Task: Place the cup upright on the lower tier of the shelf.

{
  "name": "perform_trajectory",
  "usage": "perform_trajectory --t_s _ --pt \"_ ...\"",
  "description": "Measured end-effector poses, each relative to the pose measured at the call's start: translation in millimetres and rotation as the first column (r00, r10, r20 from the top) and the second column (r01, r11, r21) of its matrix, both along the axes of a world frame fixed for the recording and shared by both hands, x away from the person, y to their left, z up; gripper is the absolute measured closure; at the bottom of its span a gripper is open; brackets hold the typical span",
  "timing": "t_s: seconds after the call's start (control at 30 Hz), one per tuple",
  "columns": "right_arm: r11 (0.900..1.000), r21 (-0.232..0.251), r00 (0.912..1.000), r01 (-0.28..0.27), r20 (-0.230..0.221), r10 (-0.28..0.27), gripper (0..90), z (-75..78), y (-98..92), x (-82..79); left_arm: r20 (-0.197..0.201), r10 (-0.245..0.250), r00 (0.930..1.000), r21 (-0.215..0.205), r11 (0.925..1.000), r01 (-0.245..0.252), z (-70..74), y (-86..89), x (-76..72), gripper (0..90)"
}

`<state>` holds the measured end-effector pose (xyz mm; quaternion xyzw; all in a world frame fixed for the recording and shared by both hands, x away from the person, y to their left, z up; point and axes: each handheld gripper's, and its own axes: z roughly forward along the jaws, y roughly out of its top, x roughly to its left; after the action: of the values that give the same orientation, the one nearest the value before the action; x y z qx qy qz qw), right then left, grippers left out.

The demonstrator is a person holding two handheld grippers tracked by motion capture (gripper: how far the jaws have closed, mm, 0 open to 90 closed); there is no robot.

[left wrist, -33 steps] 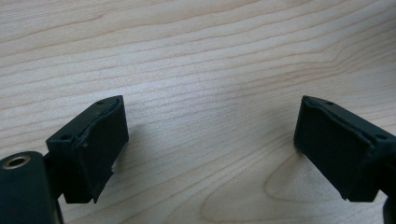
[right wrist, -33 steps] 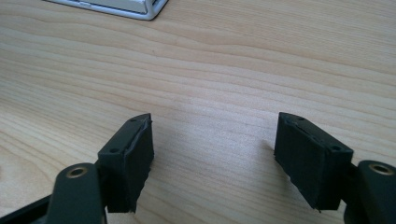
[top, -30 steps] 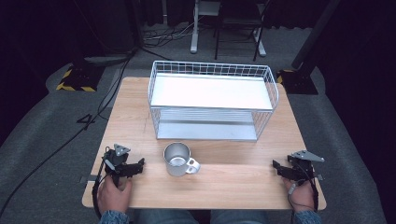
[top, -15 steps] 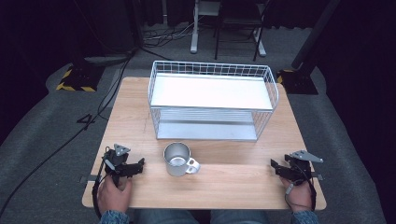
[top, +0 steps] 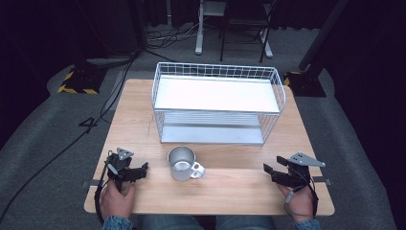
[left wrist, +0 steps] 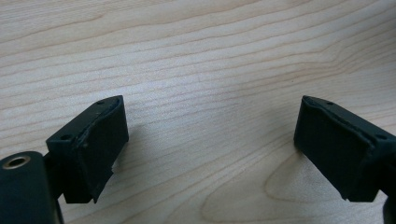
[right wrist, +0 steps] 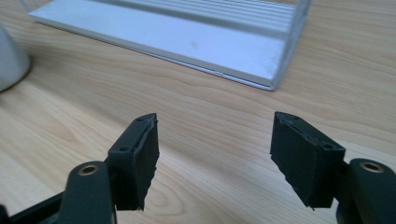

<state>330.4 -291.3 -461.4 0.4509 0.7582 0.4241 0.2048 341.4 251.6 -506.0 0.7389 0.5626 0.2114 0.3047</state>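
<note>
Only the right tool [top: 274, 171] has crept slightly inward along the counter's [top: 230, 191] near edge, both tools released and empty, the steel mug [top: 183, 164] near-centre untouched before the wire rack [top: 218, 103].

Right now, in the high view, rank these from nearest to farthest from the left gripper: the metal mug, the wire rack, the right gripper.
1. The metal mug, just to the right of the left gripper, at the table's front centre.
2. The wire rack, farther back, mid-table.
3. The right gripper, across at the table's front right edge.
</note>
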Motion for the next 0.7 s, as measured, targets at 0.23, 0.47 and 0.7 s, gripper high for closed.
perform_trajectory --t_s 0.23,0.47,0.7 --pt "0.998 0.011 0.9979 -0.063 0.014 0.063 32.8 11.4 19.2 -5.5 0.001 -0.001 1.0000 0.000 1.0000 0.001 -0.1 0.1 0.1 10.3" --pt "0.993 0.001 0.9930 -0.117 0.013 0.117 32.8 15.4 34.6 -5.7 0.000 -0.009 1.0000 0.002 1.0000 0.009 0.0 0.2 -1.5 10.3" --pt "0.986 0.008 0.9863 -0.165 0.003 0.165 32.5 18.1 50.5 -2.1 0.000 -0.021 0.9998 0.005 0.9998 0.021 0.0 0.1 -3.2 10.2"
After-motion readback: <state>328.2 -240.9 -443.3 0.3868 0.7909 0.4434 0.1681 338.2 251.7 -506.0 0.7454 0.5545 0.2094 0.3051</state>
